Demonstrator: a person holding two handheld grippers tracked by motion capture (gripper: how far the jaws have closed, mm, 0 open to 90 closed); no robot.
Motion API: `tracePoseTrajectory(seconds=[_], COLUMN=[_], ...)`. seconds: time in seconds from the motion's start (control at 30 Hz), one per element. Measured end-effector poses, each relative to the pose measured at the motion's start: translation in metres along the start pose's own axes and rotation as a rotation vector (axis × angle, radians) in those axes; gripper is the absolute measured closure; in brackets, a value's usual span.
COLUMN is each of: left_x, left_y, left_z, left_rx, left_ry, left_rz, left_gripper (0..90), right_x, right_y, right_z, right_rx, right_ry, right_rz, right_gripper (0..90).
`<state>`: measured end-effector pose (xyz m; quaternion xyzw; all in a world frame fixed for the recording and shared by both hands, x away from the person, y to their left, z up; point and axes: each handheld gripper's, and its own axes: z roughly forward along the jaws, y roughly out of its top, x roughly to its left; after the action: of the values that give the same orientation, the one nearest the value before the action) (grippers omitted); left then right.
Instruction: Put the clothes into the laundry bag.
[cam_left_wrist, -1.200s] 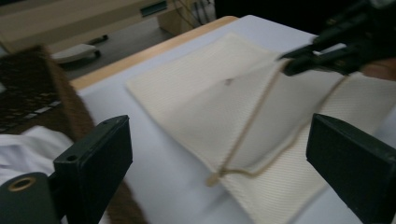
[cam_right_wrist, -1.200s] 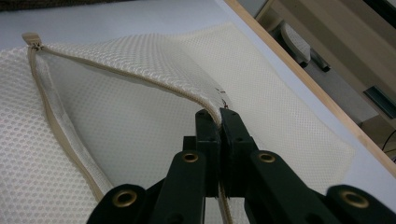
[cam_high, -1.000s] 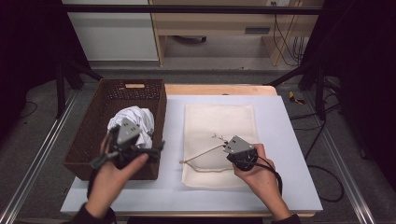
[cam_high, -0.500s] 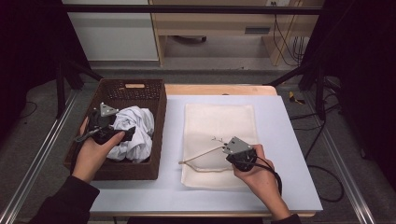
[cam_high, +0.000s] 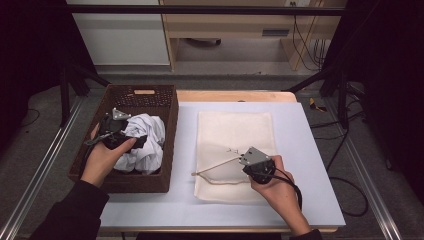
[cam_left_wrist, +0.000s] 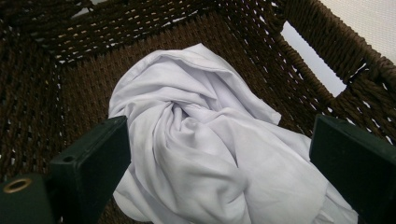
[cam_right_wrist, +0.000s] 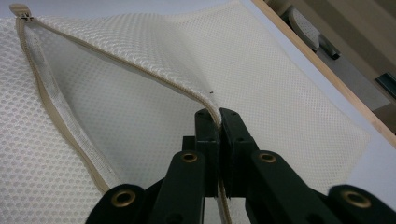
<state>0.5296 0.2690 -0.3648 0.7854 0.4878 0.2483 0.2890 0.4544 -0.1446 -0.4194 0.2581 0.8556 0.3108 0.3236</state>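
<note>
A crumpled white cloth (cam_high: 146, 142) (cam_left_wrist: 205, 154) lies in a dark wicker basket (cam_high: 145, 94) (cam_left_wrist: 56, 93) at the table's left. My left gripper (cam_high: 131, 138) (cam_left_wrist: 219, 158) is low in the basket at the cloth's left side. It is open, one jaw on each side of the bundle, not pressing it. A cream mesh bag (cam_high: 235, 130) (cam_right_wrist: 289, 88) lies flat mid-table. My right gripper (cam_high: 243, 160) (cam_right_wrist: 219, 116) is shut on the upper edge of the bag's zipper opening and holds it lifted, so the mouth gapes.
The basket's woven walls (cam_left_wrist: 327, 37) close in around the left gripper. The pale table top (cam_high: 310, 150) has bare room right of the bag. A wooden edge (cam_high: 235, 96) runs along the table's far side. Metal rails (cam_high: 40, 170) flank the table.
My left hand has moved from over the basket's front right to its left side and sunk down to the white cloth. The right gripper keeps holding the bag's edge in place.
</note>
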Motion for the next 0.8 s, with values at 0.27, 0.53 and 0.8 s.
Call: tracePoseTrajectory(seconds=[0.27, 0.53, 0.8], left_x=[0.007, 0.016, 0.023], left_y=[0.000, -0.004, -0.004], left_z=[0.006, 0.018, 0.032], left_rx=[0.031, 0.088, 0.127], left_ry=[-0.056, -0.035, -0.007], left_rz=[0.001, -0.010, -0.021], left_gripper=[5.0, 4.3, 4.2], right_x=[-0.001, 0.000, -0.001], right_y=[-0.001, -0.001, -0.001], right_z=[-0.001, -0.001, -0.001], right_rx=[-0.003, -0.003, -0.001], right_ry=[0.003, 0.005, 0.007], right_rz=[-0.003, -0.003, -0.006], right_gripper=[87.1, 87.0, 87.1])
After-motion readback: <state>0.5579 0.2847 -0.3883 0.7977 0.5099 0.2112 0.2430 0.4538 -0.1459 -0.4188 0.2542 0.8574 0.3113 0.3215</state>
